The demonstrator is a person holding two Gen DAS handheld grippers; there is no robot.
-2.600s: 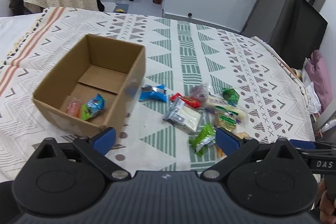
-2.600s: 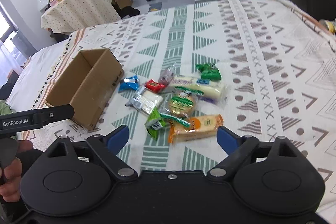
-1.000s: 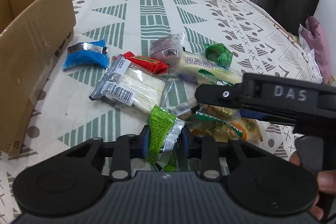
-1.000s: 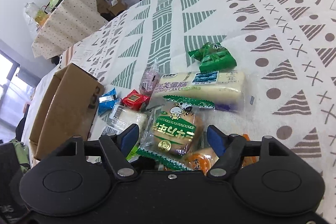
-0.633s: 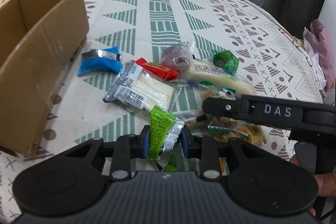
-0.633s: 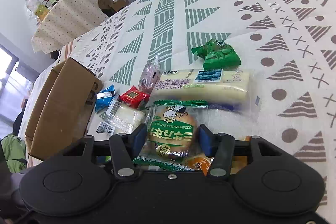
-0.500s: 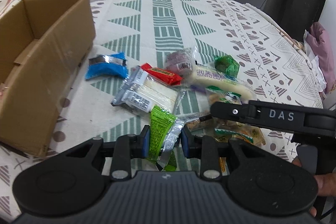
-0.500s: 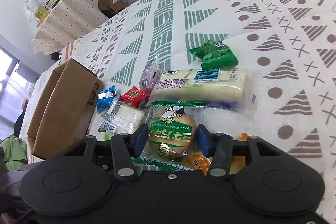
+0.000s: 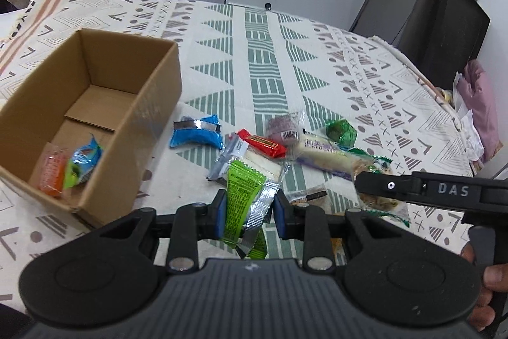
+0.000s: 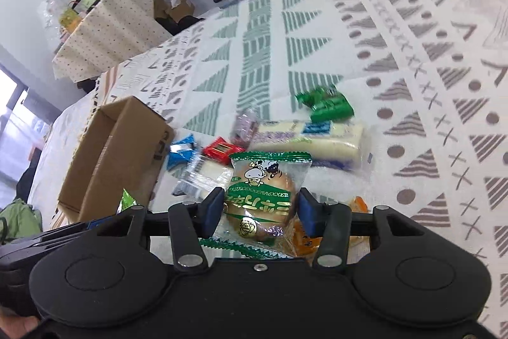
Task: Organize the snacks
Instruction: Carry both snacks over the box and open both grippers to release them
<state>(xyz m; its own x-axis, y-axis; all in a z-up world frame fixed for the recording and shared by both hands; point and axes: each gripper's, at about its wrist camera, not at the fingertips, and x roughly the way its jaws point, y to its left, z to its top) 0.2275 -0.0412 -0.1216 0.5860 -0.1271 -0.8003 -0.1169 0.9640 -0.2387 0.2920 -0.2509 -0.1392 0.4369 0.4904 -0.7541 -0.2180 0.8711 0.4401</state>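
Gripping a crinkled lime-green foil snack packet (image 9: 244,196) in the left tongs (image 9: 248,208), right tongs (image 10: 258,213) clamping a clear-wrapped bun packet (image 10: 263,196), near the open brown cardboard box (image 9: 152,104).

We see the right gripper (image 10: 258,213) clamped on a green-trimmed bun packet (image 10: 261,199), held above the patterned cloth (image 10: 412,116). Cardboard box (image 10: 117,154) sits left; long cake pack (image 10: 311,138) and green wrapper (image 10: 327,105) lie beyond.

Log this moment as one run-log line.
left hand-held gripper: shut on green snack packet | right hand-held gripper: shut on bun packet | cardboard box: two snacks inside | remaining snacks: on cloth
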